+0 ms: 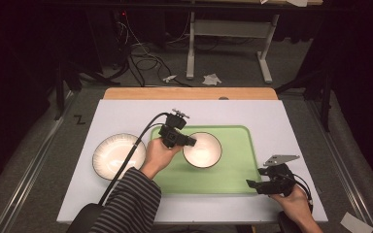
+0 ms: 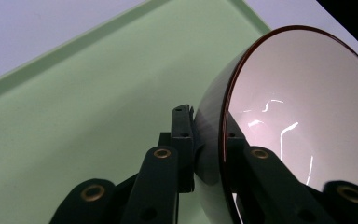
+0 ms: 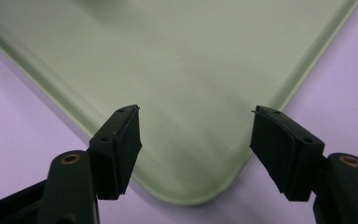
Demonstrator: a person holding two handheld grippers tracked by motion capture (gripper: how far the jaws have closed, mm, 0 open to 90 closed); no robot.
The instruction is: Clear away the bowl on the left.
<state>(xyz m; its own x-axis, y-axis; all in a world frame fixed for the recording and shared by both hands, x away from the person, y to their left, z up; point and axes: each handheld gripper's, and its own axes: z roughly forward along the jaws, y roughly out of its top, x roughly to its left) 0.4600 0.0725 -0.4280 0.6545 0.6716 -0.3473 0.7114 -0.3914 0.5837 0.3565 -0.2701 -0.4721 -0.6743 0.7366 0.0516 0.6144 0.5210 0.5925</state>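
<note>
A white bowl (image 1: 202, 150) with a dark rim sits over the green tray (image 1: 228, 177). My left gripper (image 1: 190, 142) is shut on the bowl's left rim. In the left gripper view the bowl (image 2: 298, 107) is pinched between the two black jaws, one pad outside its wall and one inside, above the tray (image 2: 74, 116). A second, wider white bowl (image 1: 118, 156) rests on the white table left of the tray. My right gripper (image 1: 251, 184) hovers at the tray's near right corner (image 3: 191, 93), open, with nothing between its pads.
The white tabletop (image 1: 272, 116) has a wooden strip (image 1: 189, 93) along its far edge. Beyond it stand a grey floor, cables and a desk frame (image 1: 190, 43). A striped sleeve (image 1: 131, 204) comes in from the bottom left.
</note>
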